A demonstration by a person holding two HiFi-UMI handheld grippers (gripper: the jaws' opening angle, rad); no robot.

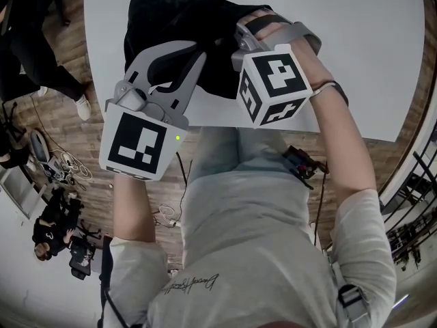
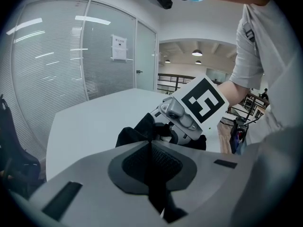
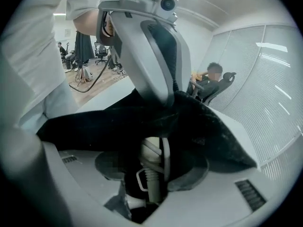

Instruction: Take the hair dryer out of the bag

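So the black bag [image 1: 171, 19] is sitting on the white surface [image 1: 355, 46], close to the near edge, right in front of the person. Both claws are on it.

The left claw [image 1: 194, 53] is closed tight on a fold of the bag's fabric at the near left side of the opening. In the left gripper view you can see the black cloth pinched right at the seam where the two jaws meet, with no gap at all. It's angled down toward the surface.

The right claw [image 1: 240, 41] comes in from the right, and its tips are poked into the bag's mouth. In the head view they're buried in the dark cloth. Its own view gives it away, though: the jaws stand apart, and between them is a white cord with a ribbed collar, which is all you get to see of the hair dryer [image 3: 151, 183]. I wouldn't call it clamped, since there's dark space beside the cord on one side. The rest of the dryer is inside the bag, under the fabric that drapes over the claw.
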